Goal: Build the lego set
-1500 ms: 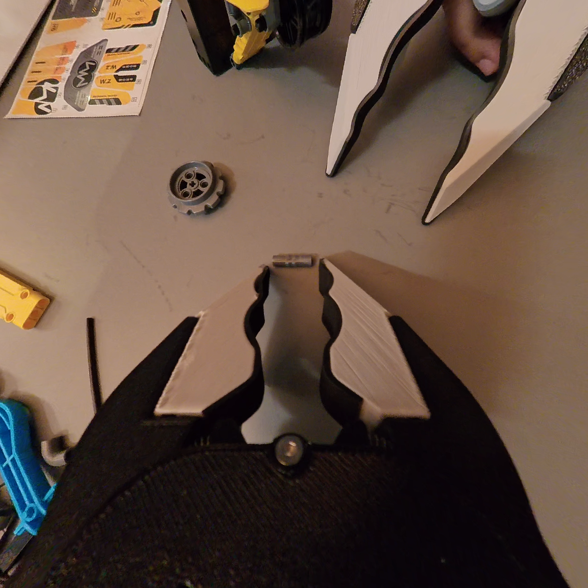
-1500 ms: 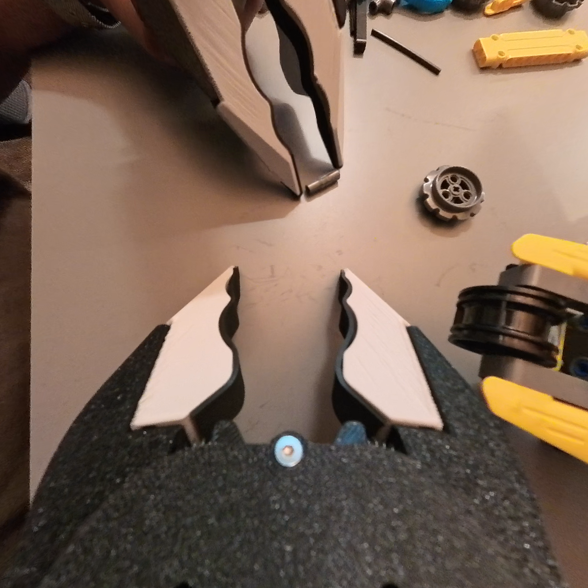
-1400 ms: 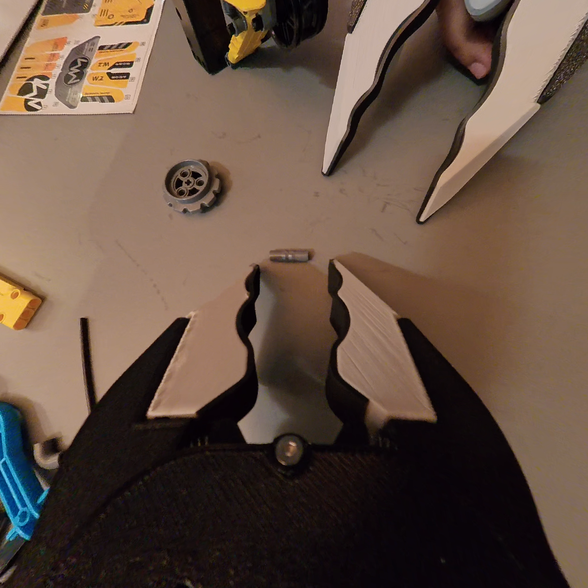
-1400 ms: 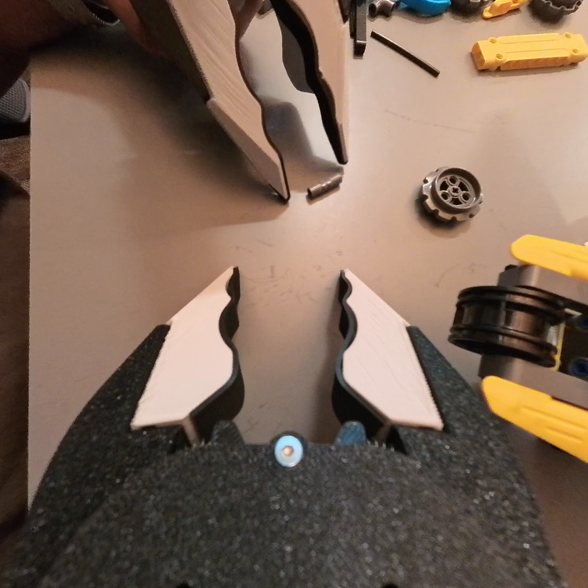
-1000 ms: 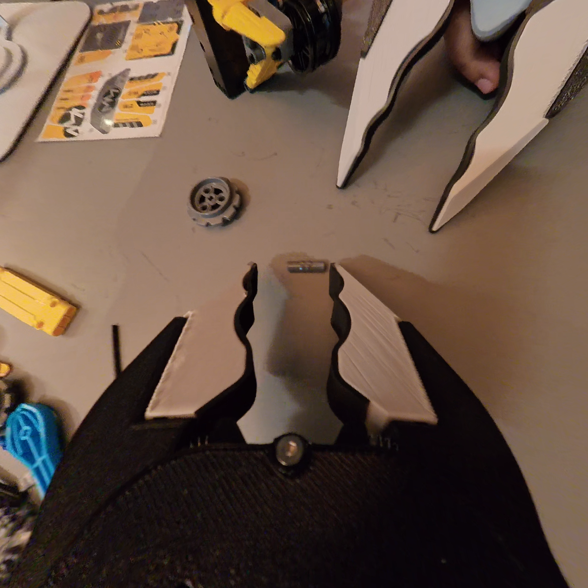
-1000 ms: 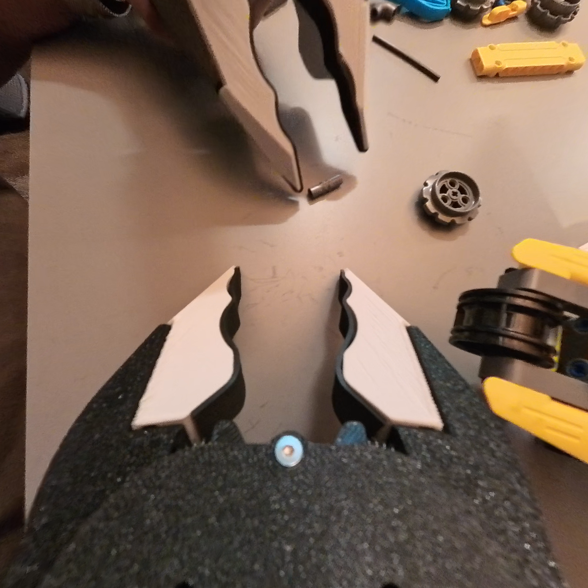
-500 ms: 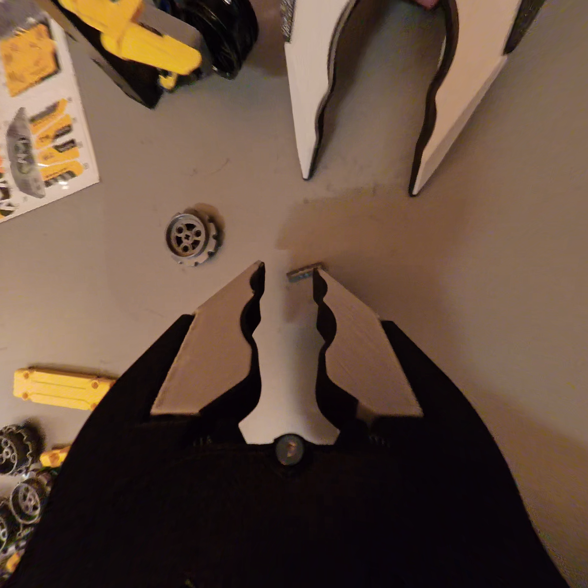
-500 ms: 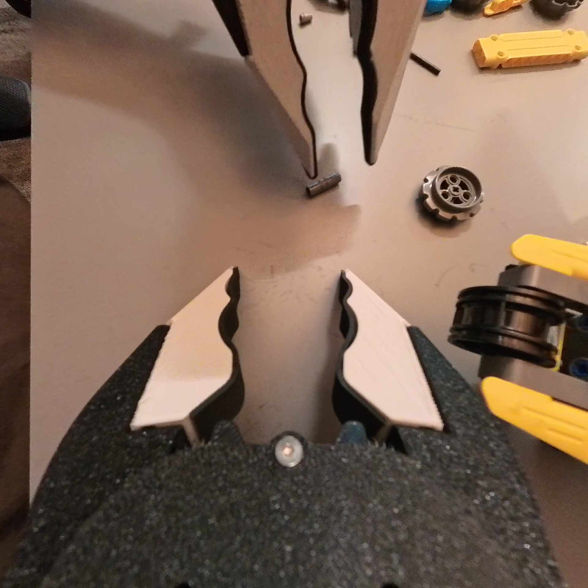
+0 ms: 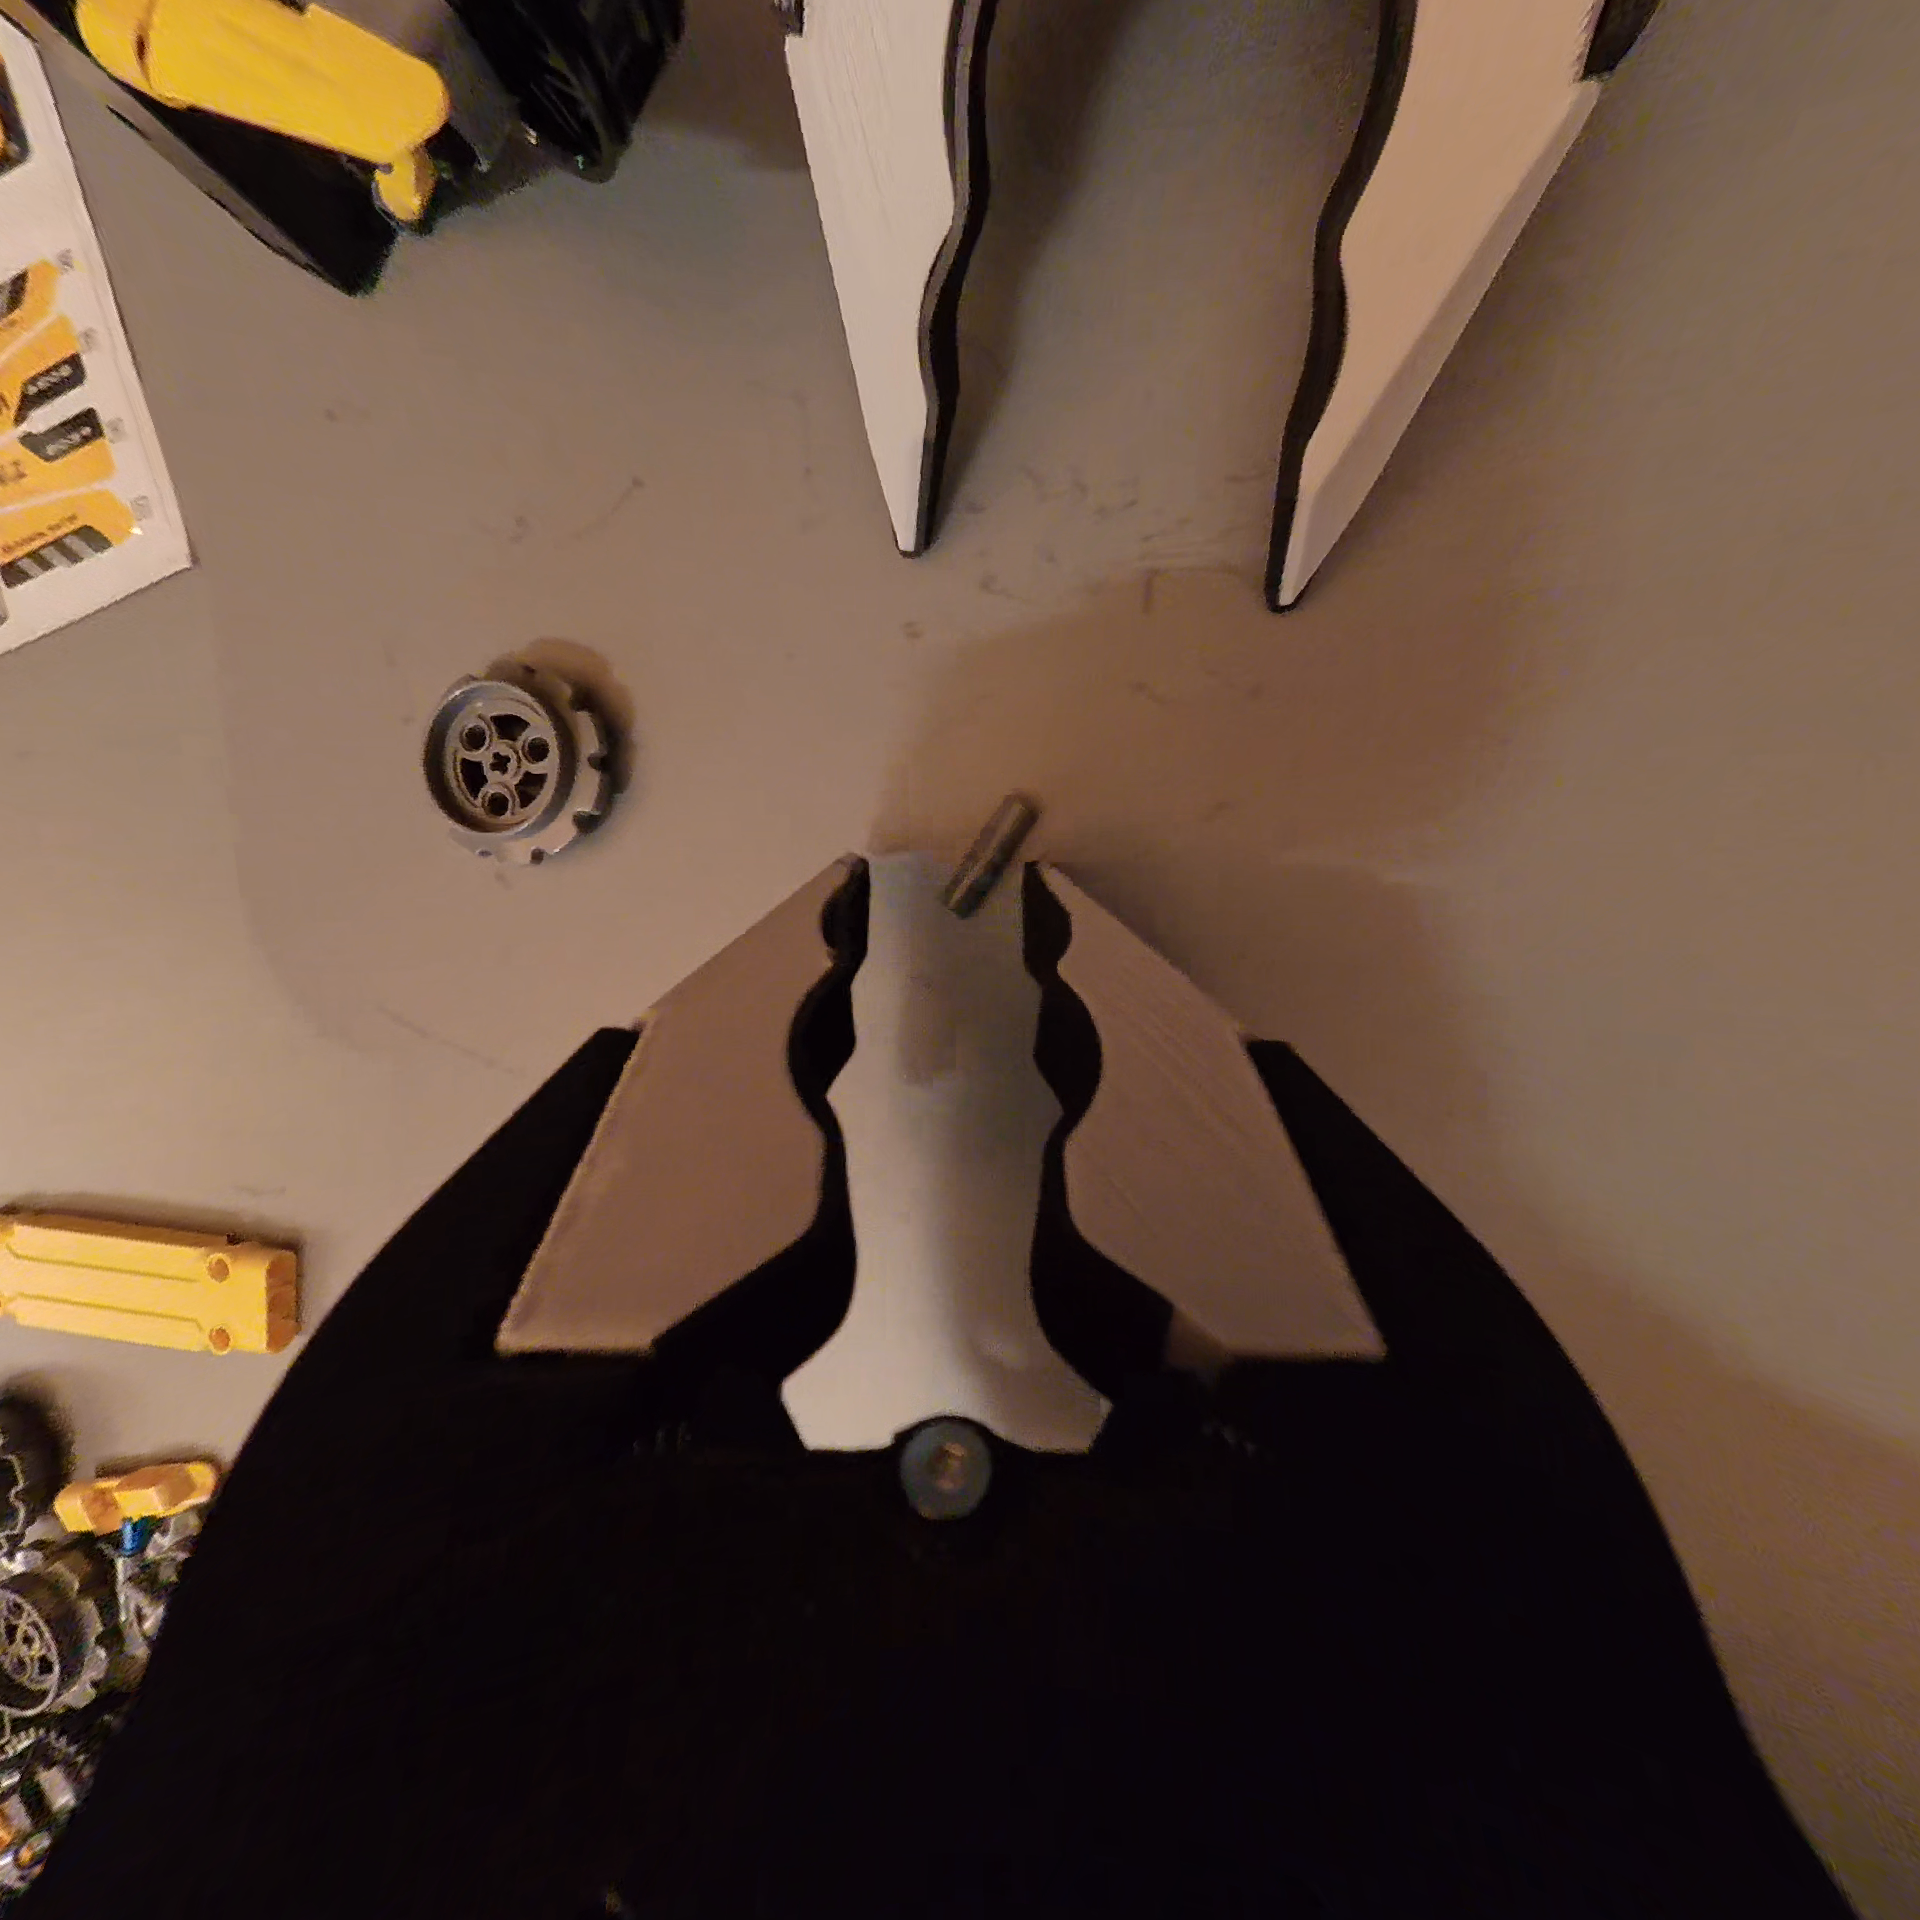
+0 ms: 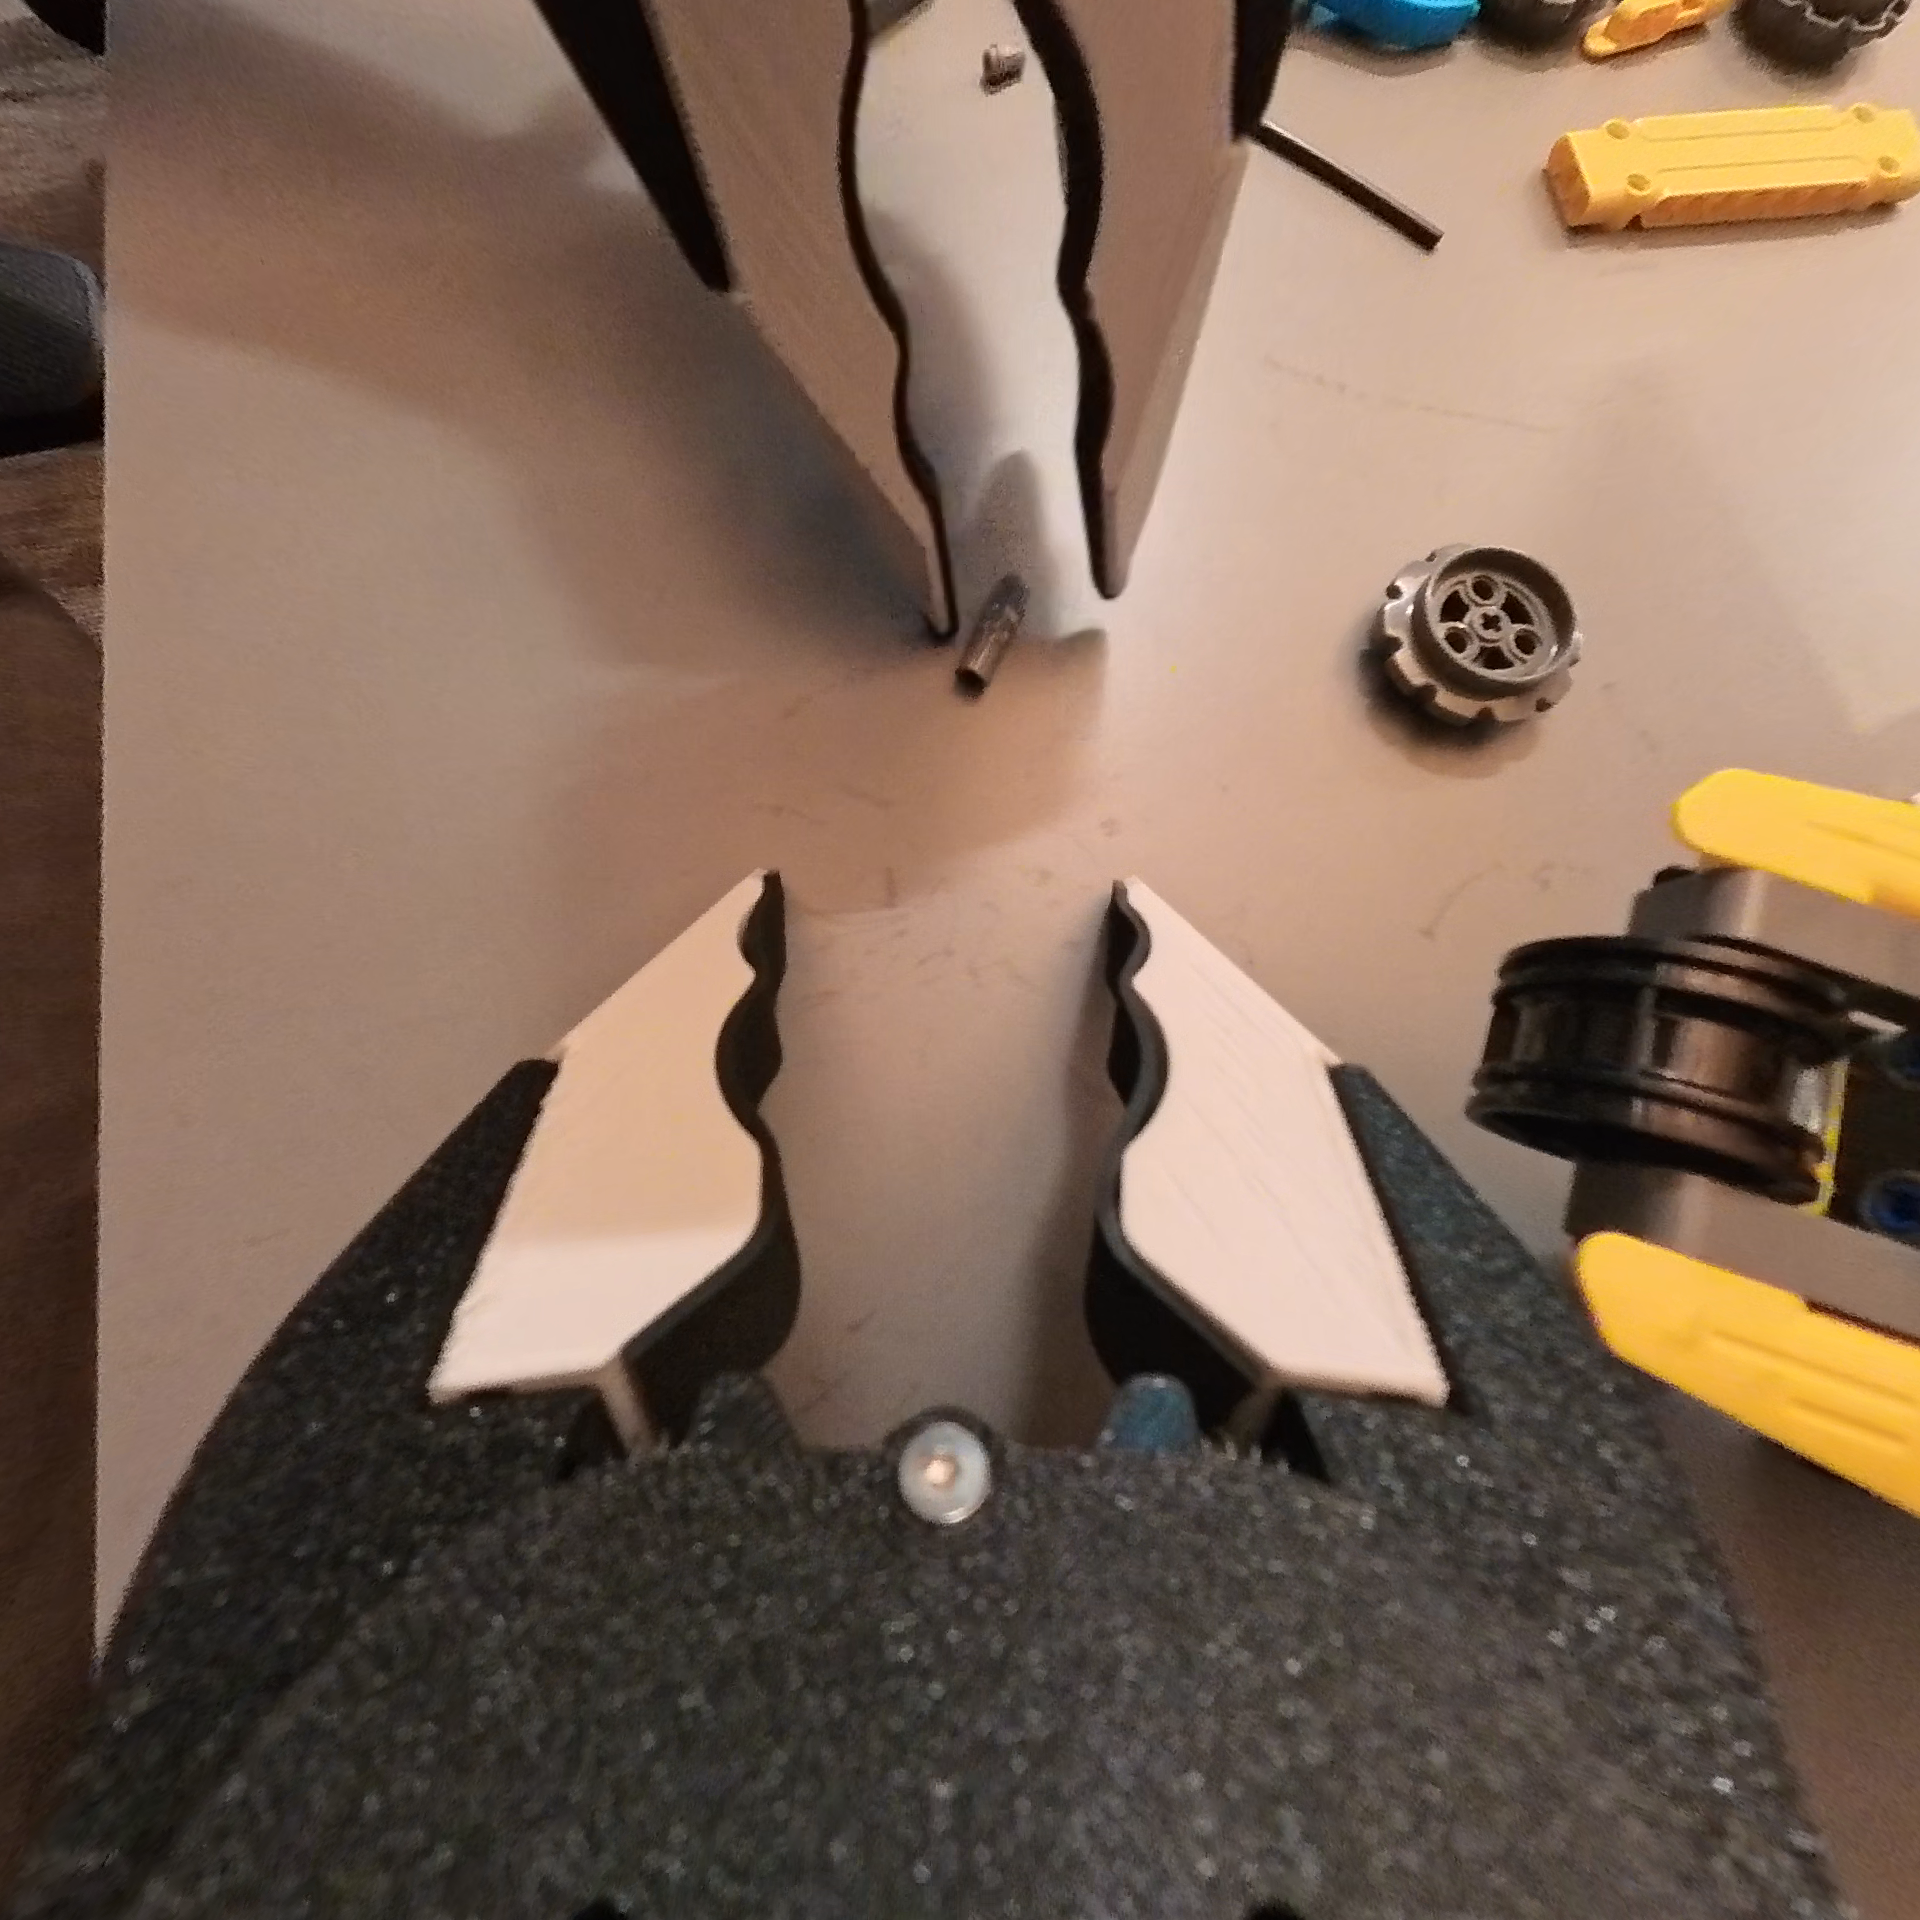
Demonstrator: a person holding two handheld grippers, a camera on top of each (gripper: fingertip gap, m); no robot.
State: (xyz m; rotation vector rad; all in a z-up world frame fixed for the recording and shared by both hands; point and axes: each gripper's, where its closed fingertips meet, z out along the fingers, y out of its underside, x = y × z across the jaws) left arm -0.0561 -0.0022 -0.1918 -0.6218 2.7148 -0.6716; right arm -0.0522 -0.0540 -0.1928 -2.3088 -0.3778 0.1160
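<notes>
A small dark grey pin [image 9: 987, 854] lies slanted on the grey table [image 9: 1558, 935]. My left gripper [image 9: 948, 868] is open by a narrow gap, with its tips low over the table on either side of the pin's near end. The pin lies close to the right fingertip [image 9: 1049, 883]. The right wrist view shows the same pin [image 10: 992, 634] between the left gripper's tips [image 10: 1023, 608]. My right gripper [image 10: 945, 885] is wide open and empty, facing the left one a short way from the pin. It also shows in the left wrist view [image 9: 1093, 574].
A grey wheel hub [image 9: 516, 766] lies left of the pin. A yellow and black model vehicle [image 10: 1714, 1091] stands beside my right gripper. A yellow beam [image 9: 145, 1283], a sticker sheet [image 9: 62, 416], a black axle [image 10: 1345, 192] and a pile of small parts [image 9: 62, 1621] lie around. The table edge [image 10: 104, 935] runs along the left. The gap from one gripper's tips to the other's is roughly 6 cm.
My left gripper opened, swung round to face the right gripper, narrowed and closed in on the pin. The pin turned from crosswise to slanted along the fingers. The right gripper stayed still.
</notes>
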